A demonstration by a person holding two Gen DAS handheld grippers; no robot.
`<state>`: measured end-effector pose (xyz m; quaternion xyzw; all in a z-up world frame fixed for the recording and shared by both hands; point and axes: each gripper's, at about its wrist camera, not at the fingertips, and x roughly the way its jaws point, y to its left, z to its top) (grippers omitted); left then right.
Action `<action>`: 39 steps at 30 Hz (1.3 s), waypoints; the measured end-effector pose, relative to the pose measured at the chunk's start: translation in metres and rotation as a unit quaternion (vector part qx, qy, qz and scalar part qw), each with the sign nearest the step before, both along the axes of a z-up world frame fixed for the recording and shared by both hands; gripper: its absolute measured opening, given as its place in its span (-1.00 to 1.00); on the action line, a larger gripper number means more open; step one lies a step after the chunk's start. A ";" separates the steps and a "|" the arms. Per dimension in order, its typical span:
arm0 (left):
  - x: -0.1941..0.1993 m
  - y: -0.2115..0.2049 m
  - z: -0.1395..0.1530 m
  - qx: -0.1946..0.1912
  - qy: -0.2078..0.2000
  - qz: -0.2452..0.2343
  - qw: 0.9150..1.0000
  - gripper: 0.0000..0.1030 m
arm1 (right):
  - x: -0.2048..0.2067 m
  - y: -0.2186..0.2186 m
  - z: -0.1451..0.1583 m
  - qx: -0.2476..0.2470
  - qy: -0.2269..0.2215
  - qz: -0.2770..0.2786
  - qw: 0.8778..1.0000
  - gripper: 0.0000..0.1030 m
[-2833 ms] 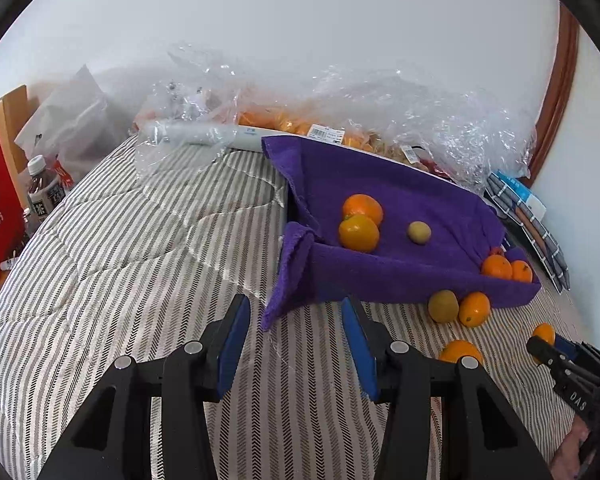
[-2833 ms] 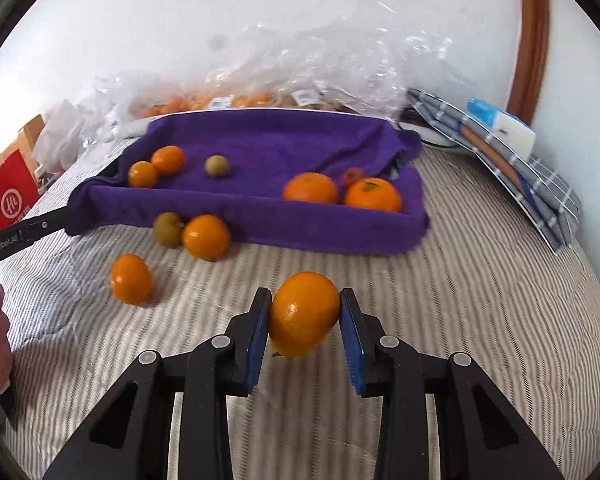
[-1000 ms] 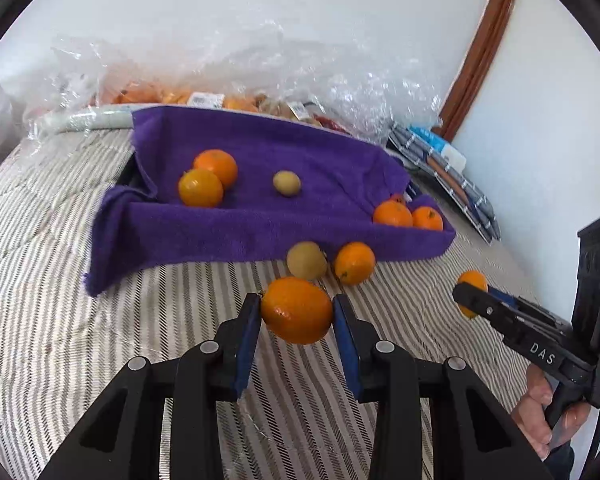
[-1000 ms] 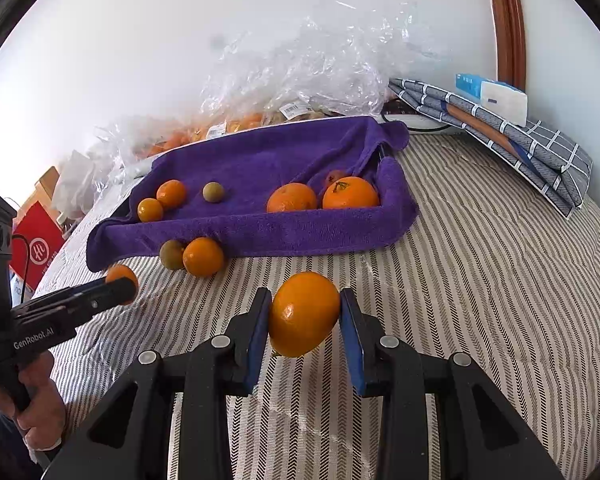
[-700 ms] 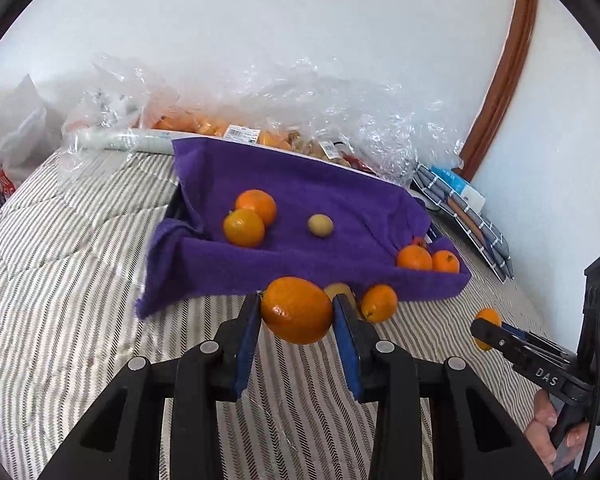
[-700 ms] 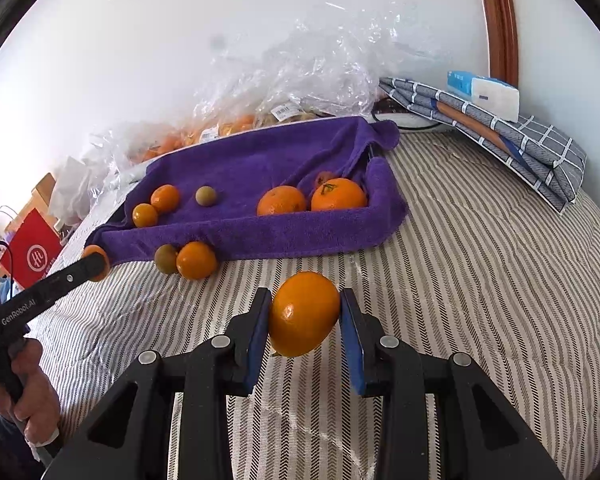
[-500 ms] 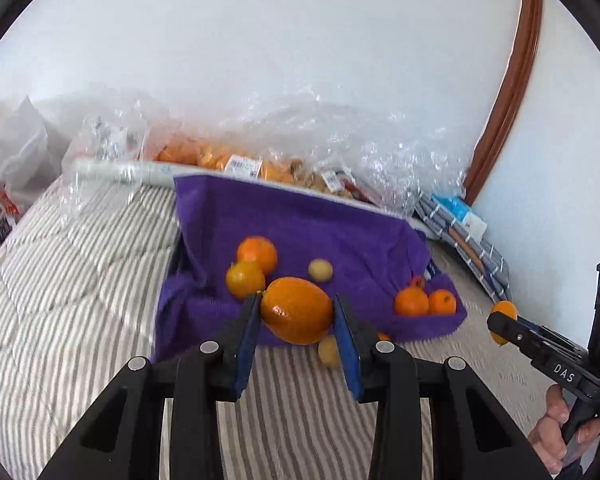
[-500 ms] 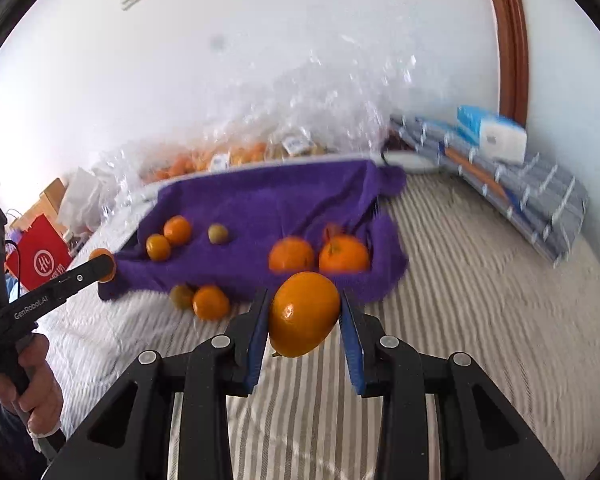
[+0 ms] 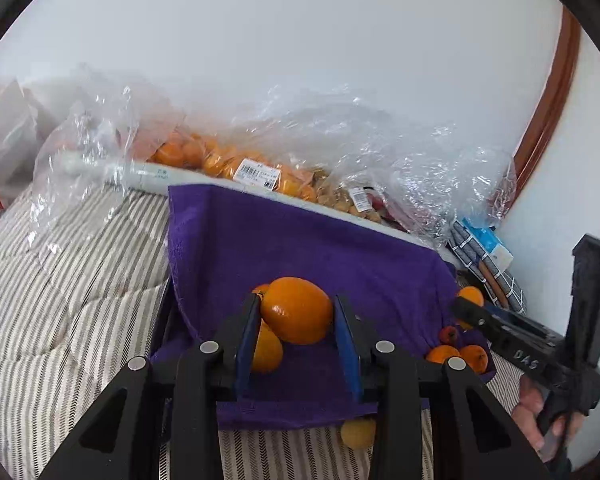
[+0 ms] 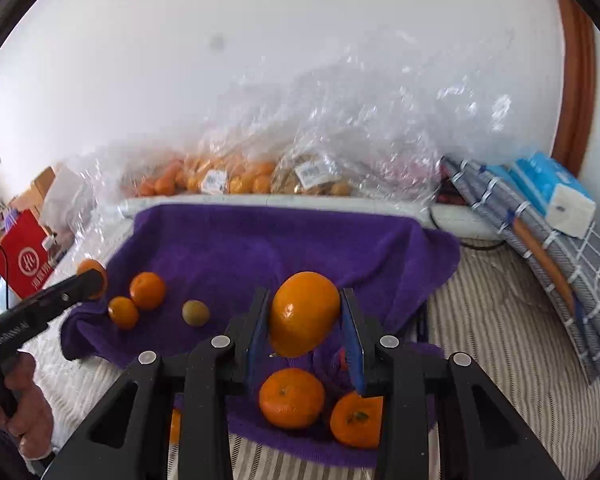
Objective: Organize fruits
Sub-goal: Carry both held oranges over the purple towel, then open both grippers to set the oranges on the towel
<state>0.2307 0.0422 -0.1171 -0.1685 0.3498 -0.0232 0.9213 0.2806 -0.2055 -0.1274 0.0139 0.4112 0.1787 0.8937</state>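
A striped bed (image 9: 72,304) carries a purple towel (image 10: 260,248) below both grippers. The left gripper (image 9: 296,314) clamps an orange (image 9: 297,309) above the towel's left part; the right gripper (image 10: 305,316) clamps another orange (image 10: 304,313) directly over two oranges (image 10: 292,398) lying there.

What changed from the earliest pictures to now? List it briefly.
The left gripper, empty at first, picked an orange off the striped bedding. Both grippers then moved over the purple towel. The right gripper kept its orange throughout. Fruit on the towel stayed put.
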 end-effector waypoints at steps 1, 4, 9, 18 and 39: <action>0.002 0.001 -0.005 -0.004 0.006 0.000 1.000 -0.32 | 0.003 0.001 -0.009 -0.001 0.008 0.000 1.000 -0.33; 0.005 -0.001 -0.010 -0.006 0.015 -0.008 1.000 -0.32 | 0.009 0.000 -0.029 0.025 0.048 0.001 0.999 -0.33; 0.006 -0.011 -0.015 0.002 0.014 -0.020 1.000 -0.32 | 0.009 0.005 -0.038 0.003 0.045 0.004 0.999 -0.34; 0.004 -0.023 -0.016 0.030 0.003 -0.033 0.999 -0.32 | 0.007 -0.006 -0.038 0.029 0.054 -0.006 0.998 -0.33; 0.007 -0.042 -0.027 0.041 0.015 -0.061 0.997 -0.24 | -0.008 -0.044 -0.015 0.061 0.017 -0.079 0.995 -0.15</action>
